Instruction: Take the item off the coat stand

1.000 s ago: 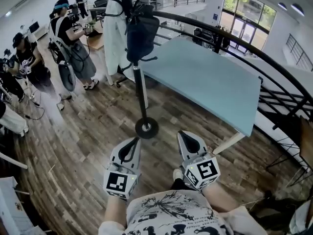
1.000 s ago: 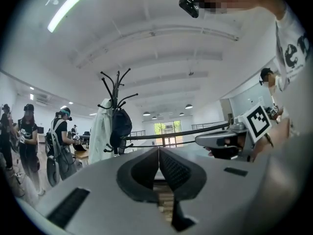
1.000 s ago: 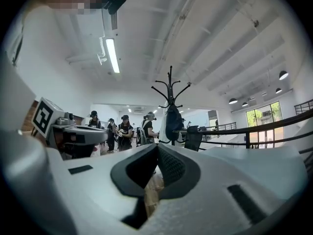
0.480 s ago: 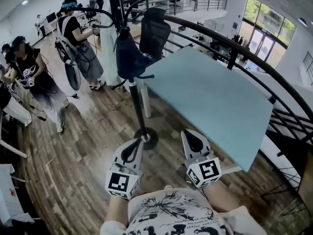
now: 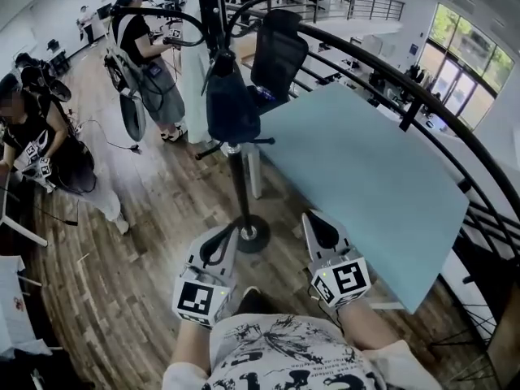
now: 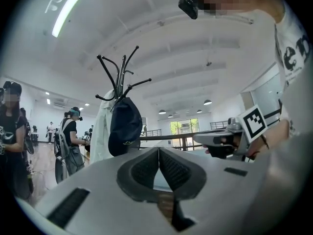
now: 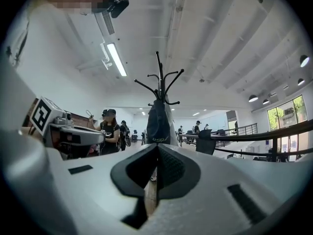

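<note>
A black coat stand (image 5: 237,177) rises from a round base (image 5: 253,234) on the wood floor, straight ahead of me. A dark navy bag (image 5: 231,108) hangs from its upper hooks, with a white garment (image 5: 195,71) behind it. The bag (image 6: 124,126) and the white garment (image 6: 101,131) hang side by side in the left gripper view. From the right gripper view the bag (image 7: 158,121) hangs under the stand's hooks (image 7: 161,84). My left gripper (image 5: 219,236) and right gripper (image 5: 314,223) are held low near my body, both shut and empty, well short of the stand.
A pale blue table (image 5: 366,177) stands to the right of the stand, with a dark curved railing (image 5: 431,104) beyond it. A black office chair (image 5: 278,51) is behind the stand. Several people stand at the left, the nearest (image 5: 146,71) by the stand.
The view has shifted closer to the stand and slightly right; its base now lies just ahead of my left gripper. Both grippers stay shut and low.
</note>
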Demonstrator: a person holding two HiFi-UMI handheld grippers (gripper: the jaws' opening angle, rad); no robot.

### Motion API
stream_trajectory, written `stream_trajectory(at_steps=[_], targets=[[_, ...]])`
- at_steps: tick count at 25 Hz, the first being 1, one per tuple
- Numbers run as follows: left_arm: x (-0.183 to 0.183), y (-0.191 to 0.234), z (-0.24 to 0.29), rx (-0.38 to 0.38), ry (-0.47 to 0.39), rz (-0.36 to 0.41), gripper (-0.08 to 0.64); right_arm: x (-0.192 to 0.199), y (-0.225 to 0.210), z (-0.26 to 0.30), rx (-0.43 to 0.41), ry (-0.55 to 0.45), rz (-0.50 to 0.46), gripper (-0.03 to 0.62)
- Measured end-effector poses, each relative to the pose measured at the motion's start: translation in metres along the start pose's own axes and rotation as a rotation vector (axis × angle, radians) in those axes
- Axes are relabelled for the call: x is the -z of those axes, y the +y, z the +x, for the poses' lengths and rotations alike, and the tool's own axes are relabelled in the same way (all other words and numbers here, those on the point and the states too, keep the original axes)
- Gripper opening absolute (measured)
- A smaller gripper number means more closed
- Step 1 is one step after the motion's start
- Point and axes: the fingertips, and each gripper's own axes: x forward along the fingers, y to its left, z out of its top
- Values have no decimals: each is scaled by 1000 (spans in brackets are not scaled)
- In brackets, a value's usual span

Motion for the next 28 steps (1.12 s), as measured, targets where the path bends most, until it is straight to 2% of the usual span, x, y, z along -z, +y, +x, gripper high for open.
stream_trajectory(at_steps=[5,9,10,12,16,20,24,28], targets=[[-12,45,30,-23,-28,15,5,-10,0,60,-56,-15,-28,-6],[-16,77,44,-14,-43,33,5,-16,0,108,-66,-25,-45,-5],[-16,84,47,-9,-44,34,5,-16,2,120,-71,-26,-50,4],[-17,99,53,-4,-54,34,5,-17,3,143,-80,-30,-69,69],[-21,127,65,-1,-78,39,5,-23,-1,187,-85,-35,-90,133],[-14,148,74,14,-81,48,5,-30,-10,223,-41,-50,-86,206],[-5,164,77,26,-55,40,5,-34,-5,250,-59,-55,-86,225],[-8,177,79,25,-67,39,5,-37,0,270,-69,-61,-97,227]])
